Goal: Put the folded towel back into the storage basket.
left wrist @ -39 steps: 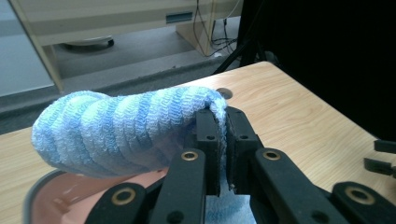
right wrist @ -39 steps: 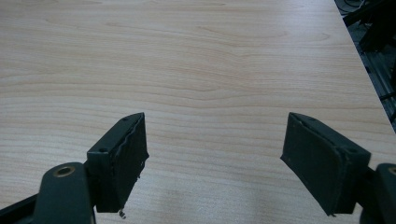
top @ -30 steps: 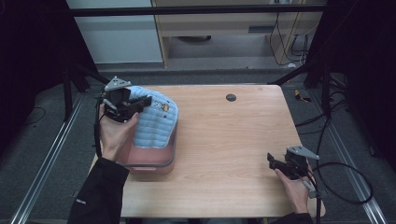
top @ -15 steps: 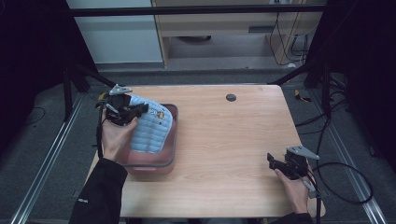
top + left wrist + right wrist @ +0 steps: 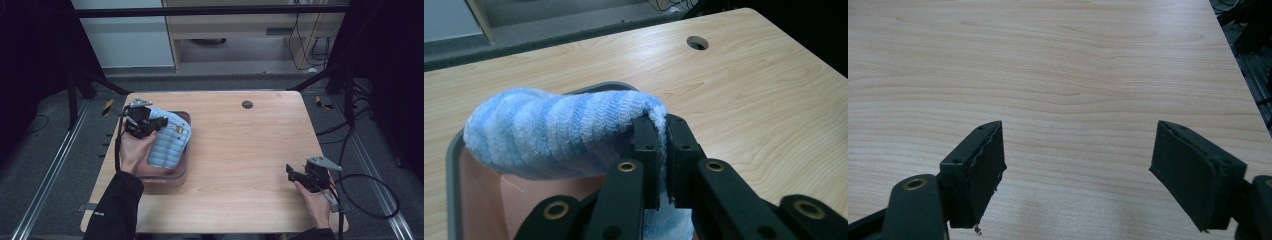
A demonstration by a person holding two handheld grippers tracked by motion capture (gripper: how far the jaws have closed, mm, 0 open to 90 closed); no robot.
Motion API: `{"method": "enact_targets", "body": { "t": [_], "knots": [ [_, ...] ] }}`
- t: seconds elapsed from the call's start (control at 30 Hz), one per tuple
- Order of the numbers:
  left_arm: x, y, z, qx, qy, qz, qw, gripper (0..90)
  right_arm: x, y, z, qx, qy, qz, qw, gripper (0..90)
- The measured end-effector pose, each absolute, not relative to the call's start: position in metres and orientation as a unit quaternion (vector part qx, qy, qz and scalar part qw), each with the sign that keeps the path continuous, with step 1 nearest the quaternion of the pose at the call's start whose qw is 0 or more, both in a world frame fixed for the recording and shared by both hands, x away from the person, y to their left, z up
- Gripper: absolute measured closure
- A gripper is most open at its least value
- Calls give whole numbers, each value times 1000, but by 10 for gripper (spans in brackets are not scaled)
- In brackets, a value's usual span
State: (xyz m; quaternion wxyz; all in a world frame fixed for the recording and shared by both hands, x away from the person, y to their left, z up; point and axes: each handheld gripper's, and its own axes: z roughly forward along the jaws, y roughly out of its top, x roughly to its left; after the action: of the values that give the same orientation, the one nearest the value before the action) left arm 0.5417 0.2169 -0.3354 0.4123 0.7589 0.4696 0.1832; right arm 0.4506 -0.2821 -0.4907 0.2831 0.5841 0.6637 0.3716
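Over the pink tray (image 5: pixel 165 179) — left tool (image 5: pixel 658 150) pinches fuzzy striped cloth (image 5: pixel 554 132); right tool (image 5: pixel 1078 175) gapes wide.

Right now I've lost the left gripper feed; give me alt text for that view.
The left gripper is clamped on the edge of a blue striped towel, which drapes over a pink bin with a grey rim. Beyond lies the bare wooden table, with a round cable hole near its far edge.
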Motion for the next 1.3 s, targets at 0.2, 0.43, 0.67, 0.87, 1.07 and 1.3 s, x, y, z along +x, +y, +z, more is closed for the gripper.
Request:
{"method": "enact_targets", "body": {
  "t": [0.2,0.43,0.67,0.87,1.07,1.3],
  "knots": [
    [548,228,-353,753,490,170,406,854,451,-282,-491,585,663,372,282,211],
    [555,247,-373,741,522,151,395,853,451,-282,-491,584,665,370,283,212],
    [557,255,-390,746,540,148,361,850,451,-282,-491,583,665,370,283,212],
    [556,252,-391,748,532,144,370,850,451,-281,-491,584,665,370,283,212],
    [557,231,-386,759,497,138,397,850,451,-282,-491,584,665,370,283,212],
    [556,228,-393,762,492,148,394,850,450,-282,-491,585,664,371,282,212]
  ]
}}
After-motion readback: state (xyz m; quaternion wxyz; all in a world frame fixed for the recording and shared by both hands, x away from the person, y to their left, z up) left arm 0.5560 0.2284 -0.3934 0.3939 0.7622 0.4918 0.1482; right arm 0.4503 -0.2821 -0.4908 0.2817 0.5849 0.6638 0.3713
